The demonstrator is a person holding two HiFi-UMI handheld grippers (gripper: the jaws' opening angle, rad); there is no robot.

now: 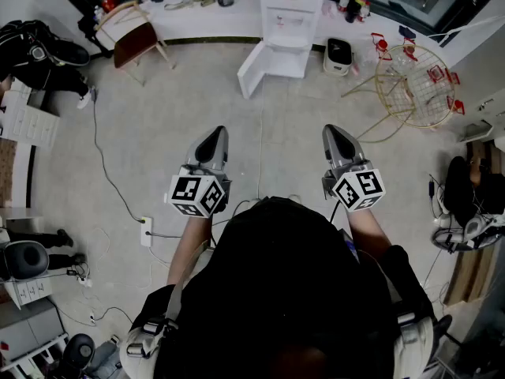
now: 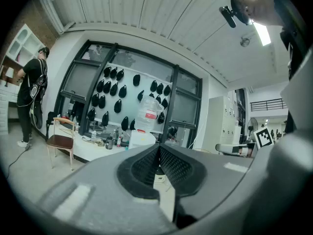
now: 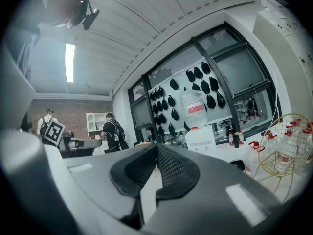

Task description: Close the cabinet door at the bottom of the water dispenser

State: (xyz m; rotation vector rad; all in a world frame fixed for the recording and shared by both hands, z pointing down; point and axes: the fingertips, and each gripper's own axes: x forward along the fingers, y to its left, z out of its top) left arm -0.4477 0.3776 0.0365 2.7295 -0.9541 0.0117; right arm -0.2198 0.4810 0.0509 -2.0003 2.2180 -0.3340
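Both were clenched with nothing between the jaws: your left hand-held gripper [image 1: 216,133] and right hand-held gripper [image 1: 332,131] sat level, pointing toward the water dispenser [image 1: 290,2], well short of it across the floor. The cabinet door [image 1: 254,68] at the dispenser's foot stood swung wide open. It hung off the dispenser's left side as you faced it, panel upright and running from the dispenser's front out toward you. It lay ahead and a little right of the left hand-held gripper, so left was the nearer one, I'd say. Closing it likely called for a push on the door's outer face, sweeping it right, back onto the dispenser's front.
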